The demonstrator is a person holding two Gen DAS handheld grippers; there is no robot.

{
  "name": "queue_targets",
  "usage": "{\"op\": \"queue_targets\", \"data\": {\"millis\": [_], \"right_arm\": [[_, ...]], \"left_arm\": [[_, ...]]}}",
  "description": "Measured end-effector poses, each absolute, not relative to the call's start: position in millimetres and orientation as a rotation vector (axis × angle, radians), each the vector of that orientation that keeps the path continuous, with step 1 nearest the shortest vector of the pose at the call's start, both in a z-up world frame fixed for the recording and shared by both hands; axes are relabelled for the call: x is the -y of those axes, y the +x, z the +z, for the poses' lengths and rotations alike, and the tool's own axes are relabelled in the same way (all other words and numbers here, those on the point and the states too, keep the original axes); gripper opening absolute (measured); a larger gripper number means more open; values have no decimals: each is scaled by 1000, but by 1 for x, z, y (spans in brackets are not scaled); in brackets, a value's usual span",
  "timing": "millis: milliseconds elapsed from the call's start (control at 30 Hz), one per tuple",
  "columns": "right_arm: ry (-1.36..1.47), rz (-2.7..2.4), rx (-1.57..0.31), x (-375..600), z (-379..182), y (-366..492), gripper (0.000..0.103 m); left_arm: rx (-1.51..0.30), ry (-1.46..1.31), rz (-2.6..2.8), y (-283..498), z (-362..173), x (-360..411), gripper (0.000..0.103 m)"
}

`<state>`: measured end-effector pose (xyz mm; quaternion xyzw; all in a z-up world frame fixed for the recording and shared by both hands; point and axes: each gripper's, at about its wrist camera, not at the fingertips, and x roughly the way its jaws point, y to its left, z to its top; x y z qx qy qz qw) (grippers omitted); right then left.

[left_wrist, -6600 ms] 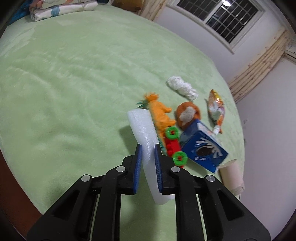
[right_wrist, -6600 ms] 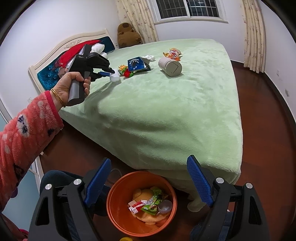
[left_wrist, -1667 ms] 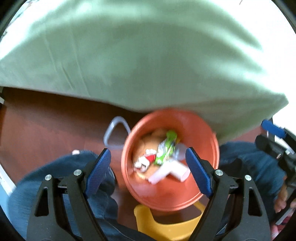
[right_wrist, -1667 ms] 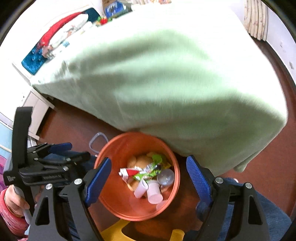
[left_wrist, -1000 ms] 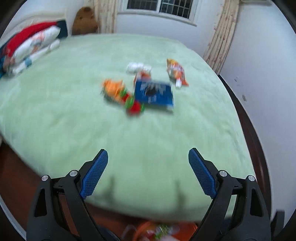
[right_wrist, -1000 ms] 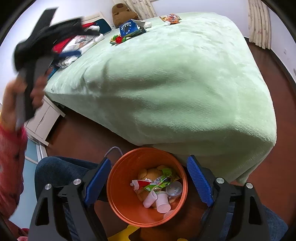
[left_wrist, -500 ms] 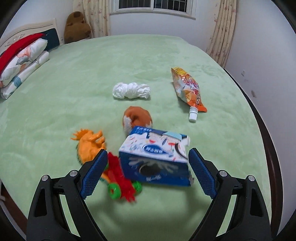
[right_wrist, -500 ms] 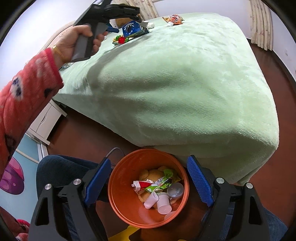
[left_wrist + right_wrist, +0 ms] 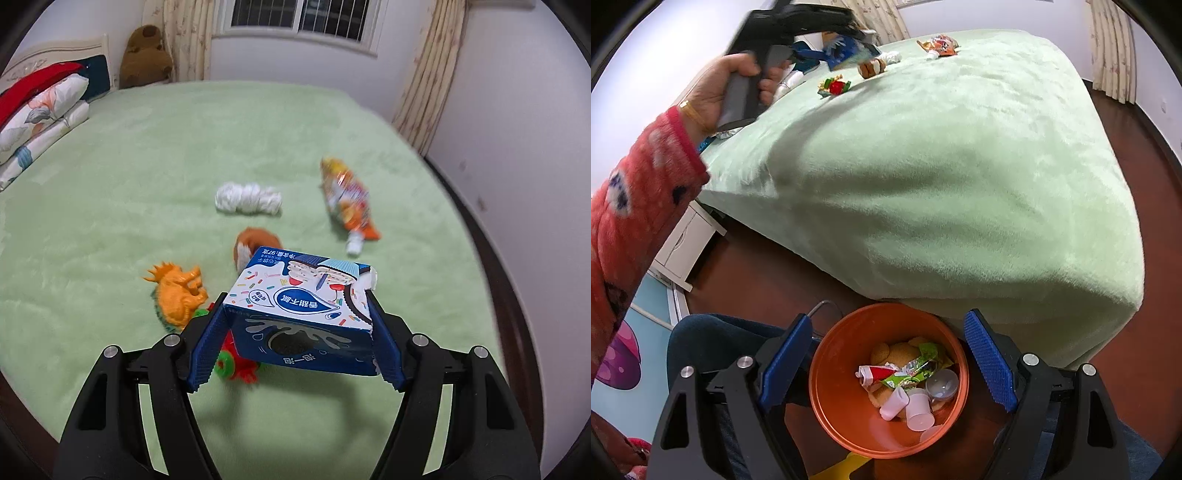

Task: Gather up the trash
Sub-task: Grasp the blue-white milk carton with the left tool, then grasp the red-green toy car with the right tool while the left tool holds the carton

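My left gripper (image 9: 295, 336) is shut on a blue cookie box (image 9: 301, 310), one pad against each end, and holds it above the green bed (image 9: 147, 147). The box also shows in the right wrist view (image 9: 842, 48), lifted in the left gripper. On the bed lie an orange snack bag (image 9: 347, 201), a white wad (image 9: 247, 197) and a small white bottle (image 9: 354, 245). My right gripper (image 9: 886, 363) is open and empty, hovering over the orange bin (image 9: 827, 391), which holds cups and wrappers.
An orange dinosaur toy (image 9: 177, 291), a red and green toy (image 9: 231, 363) and a brown plush (image 9: 255, 242) lie by the box. Pillows (image 9: 37, 107) and a brown teddy (image 9: 146, 55) are at the bed's head. A white nightstand (image 9: 683, 243) stands by the bed.
My left gripper has closed onto the blue box and lifted it off the bed. Before that it swung up from the bin to the bed. The right gripper stayed over the bin.
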<state>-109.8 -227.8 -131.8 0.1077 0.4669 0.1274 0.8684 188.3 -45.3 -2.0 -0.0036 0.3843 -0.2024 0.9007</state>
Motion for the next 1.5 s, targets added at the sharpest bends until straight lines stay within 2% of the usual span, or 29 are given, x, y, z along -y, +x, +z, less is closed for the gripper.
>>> {"op": "queue_targets", "data": {"millis": [200,333,533,767,933,1200,1233,1333,1400,1433,1500], "right_arm": [[205,267,-937,225,-114,-100,83],[183,276,-904,219,-102,-90,83],[104,293,-833,205,-72,-55,83],[3,352,-747,172,-33,32,83],[-40,348,-786,138,-30,117,83],[141,310,-938,121,-57,218,82],[169,307,-964,121,-62,226,81],[245,299,-1021,123,-75,241,69],[256,273,-1046,123,-82,246,56],[268,262,-1051,125,-84,247,54],[287,263,-1051,128,-83,242,40]], "left_arm": [[-723,-74,-458,135,32,3,68],[-709,-85,-454,97,32,-29,68],[-769,-89,-387,41,-6,-71,68],[-847,-140,-282,-3,-57,-114,68],[-877,-173,-260,-10,-75,-129,68],[-854,-181,-269,-14,-73,-136,68],[-856,-185,-274,-14,-73,-136,68],[-856,-186,-276,-14,-74,-137,68],[-858,-193,-279,-15,-75,-138,68],[-859,-197,-281,-15,-75,-138,68],[-859,-200,-282,-15,-76,-138,68]]}}
